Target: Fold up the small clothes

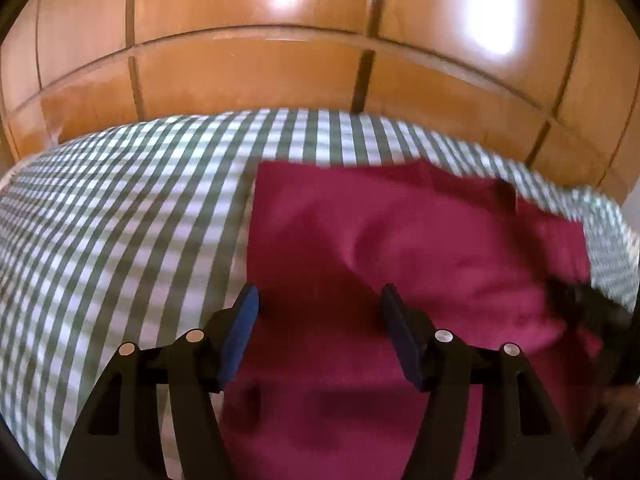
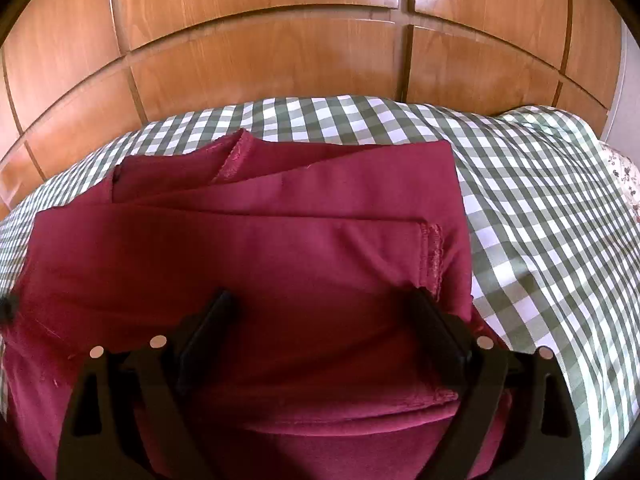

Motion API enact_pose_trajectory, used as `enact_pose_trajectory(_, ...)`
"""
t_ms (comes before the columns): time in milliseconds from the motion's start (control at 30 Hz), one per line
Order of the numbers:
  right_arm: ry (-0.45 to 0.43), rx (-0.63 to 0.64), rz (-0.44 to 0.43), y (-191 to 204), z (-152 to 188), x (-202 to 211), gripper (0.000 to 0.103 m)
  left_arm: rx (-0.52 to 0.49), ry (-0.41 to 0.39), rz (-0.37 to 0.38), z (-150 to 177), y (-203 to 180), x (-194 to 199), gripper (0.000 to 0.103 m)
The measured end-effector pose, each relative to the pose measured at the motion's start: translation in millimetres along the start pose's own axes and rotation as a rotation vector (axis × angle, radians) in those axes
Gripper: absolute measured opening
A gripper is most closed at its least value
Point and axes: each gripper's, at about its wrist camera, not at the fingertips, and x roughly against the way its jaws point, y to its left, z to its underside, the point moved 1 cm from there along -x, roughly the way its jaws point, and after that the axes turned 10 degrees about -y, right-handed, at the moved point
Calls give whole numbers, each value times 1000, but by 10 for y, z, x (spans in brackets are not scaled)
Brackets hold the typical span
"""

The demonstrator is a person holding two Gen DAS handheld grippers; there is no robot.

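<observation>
No brand, label or legible writing appears on any item in either view.

The garment (image 2: 256, 264) is a dark red, plain-weave cloth piece, folded into several overlapping layers. In the right wrist view three or four straight folded edges run across it beyond the tongs, stepped one behind the other. A stitched hem (image 2: 434, 256) with a slightly frayed, puckered edge runs just beyond the right finger, and a second hem (image 2: 236, 156) shows at the far left of the pile. A thicker rolled fold lies under the tongs near the bottom of that view. The cloth shows soft creases but no print or pattern.

The garment lies on a bed covered with a green and white checked sheet (image 2: 532, 216). Beyond the bed stand glossy brown wooden wardrobe doors (image 2: 260, 60). At the far right edge of the right wrist view a small patch of floral fabric (image 2: 622, 176) shows.

The right tongs (image 2: 324, 300) stand wide open directly above the middle of the garment, with cloth beneath both fingers but nothing gripped. The left tongs (image 1: 318, 296) are also open, somewhat narrower, above the garment's left portion; the left finger sits close to the cloth's left edge, the checked sheet (image 1: 120, 220) lying to its left. Nothing is pinched between them. The left wrist view is blurred, and a dark shape at its right edge cannot be made out.
</observation>
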Motion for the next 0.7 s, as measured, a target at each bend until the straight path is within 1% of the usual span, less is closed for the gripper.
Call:
enact_pose_trajectory(33, -1, 0, -2, 0, 0, -1, 91, -12, 38, -11, 106, -11, -77, 62)
enact_pose_trajectory(67, -2, 0, -5, -1, 2, -3, 91, -18, 48, -14, 170, 4, -130, 64)
enact_pose_trajectory(100, -3, 1, -5, 0, 4, -2, 91, -19, 37, -15, 187, 11, -137, 64)
enact_pose_trajectory(200, -2, 0, -5, -6, 7, 2, 92, -42, 43, -36, 163, -25, -144, 65)
enact_pose_trajectory(300, -4, -3, -7, -8, 13, 16, 92, -36, 36, -42, 141, -15, -88, 65)
enact_pose_trajectory(400, -4, -1, -6, -4, 11, 14, 92, -29, 12, -45, 172, -17, 127, 65)
enact_pose_trajectory(433, -4, -2, -5, -4, 11, 16, 92, -25, 4, -45, 174, -3, 199, 70)
enact_pose_trajectory(467, -4, -1, -6, -2, 10, 15, 92, -16, -3, -40, 184, 0, 254, 72)
enact_pose_trajectory(600, -4, 4, -2, -2, 4, 15, 92, 19, -32, -23, 241, 45, 539, 72)
enact_pose_trajectory(633, -4, 6, -1, 0, 2, 15, 92, 19, -43, -18, 264, 51, 628, 75)
enact_pose_trajectory(667, -4, 8, 1, 2, 0, 16, 92, 21, -50, -15, 279, 59, 684, 80)
enact_pose_trajectory(700, -4, 9, 2, 3, -1, 15, 92, 26, -59, -13, 295, 69, 752, 83)
